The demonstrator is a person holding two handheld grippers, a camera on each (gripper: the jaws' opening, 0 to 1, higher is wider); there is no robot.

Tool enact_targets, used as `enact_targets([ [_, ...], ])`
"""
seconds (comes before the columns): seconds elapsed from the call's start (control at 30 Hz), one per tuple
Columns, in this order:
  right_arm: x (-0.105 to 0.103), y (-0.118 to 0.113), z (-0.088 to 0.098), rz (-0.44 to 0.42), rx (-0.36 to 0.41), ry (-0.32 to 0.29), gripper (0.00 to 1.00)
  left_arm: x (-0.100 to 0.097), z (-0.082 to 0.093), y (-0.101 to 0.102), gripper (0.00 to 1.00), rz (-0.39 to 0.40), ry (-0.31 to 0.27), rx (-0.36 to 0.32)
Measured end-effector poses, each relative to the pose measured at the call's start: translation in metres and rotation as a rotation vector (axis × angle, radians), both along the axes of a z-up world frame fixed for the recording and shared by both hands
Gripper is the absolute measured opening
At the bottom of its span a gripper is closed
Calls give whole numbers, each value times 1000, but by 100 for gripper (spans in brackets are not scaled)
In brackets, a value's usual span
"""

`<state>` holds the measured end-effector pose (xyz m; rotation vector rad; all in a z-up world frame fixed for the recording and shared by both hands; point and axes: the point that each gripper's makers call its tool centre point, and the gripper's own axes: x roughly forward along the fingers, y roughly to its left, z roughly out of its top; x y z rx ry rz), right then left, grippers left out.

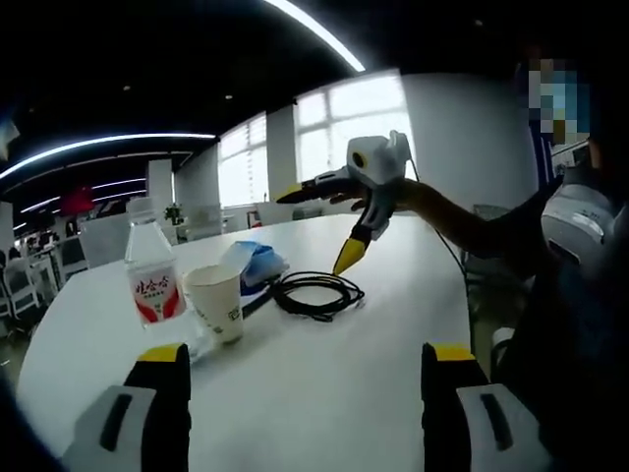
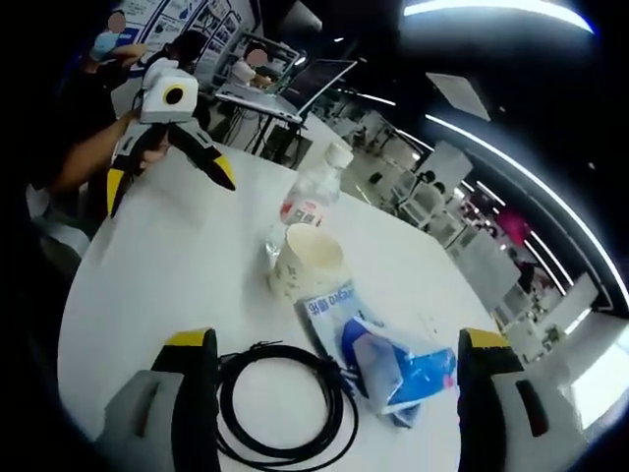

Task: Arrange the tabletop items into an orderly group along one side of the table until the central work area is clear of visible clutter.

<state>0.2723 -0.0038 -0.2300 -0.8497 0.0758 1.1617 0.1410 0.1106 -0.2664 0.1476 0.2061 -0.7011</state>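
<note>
From the left gripper view I see my left hand-held gripper (image 1: 307,366) low over the white counter (image 1: 393,324), its yellow-tipped jaws spread wide with nothing between them. Left to right ahead of it: a clear water bottle (image 1: 150,264) with a red-and-white label standing upright, a paper cup (image 1: 217,299) upright just beside it and nearly touching, a blue plastic packet (image 1: 257,264) lying behind the cup, then a coiled black cable (image 1: 316,293) flat on the counter. Further right, the right hand-held gripper (image 1: 319,221) hangs above the cable, jaws parted and holding nothing, gripped by a person's hand (image 1: 393,193). In the right gripper view the left hand-held gripper (image 2: 170,175) sits at upper left over bare counter (image 2: 147,265), jaws splayed. My right hand-held gripper (image 2: 336,379) frames the cable (image 2: 283,405) at lower left, with the packet (image 2: 391,366) to its right. The cup (image 2: 306,262) and bottle (image 2: 312,202) stand beyond, close together. An open laptop (image 2: 300,87) sits on a desk behind.
</note>
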Motion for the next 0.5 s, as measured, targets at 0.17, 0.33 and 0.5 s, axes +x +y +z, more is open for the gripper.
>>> enact_targets([
  [0.17,1,-6,0,-8,4,1,98,2,2,-6,98,-10,-2,4],
  [0.33,4,-13,-1,-16,8,8,97,3,4,-13,97,-24,-3,11],
  [0.5,8,-19,2,-33,27,5,94,5,6,-21,96,-43,-4,19],
])
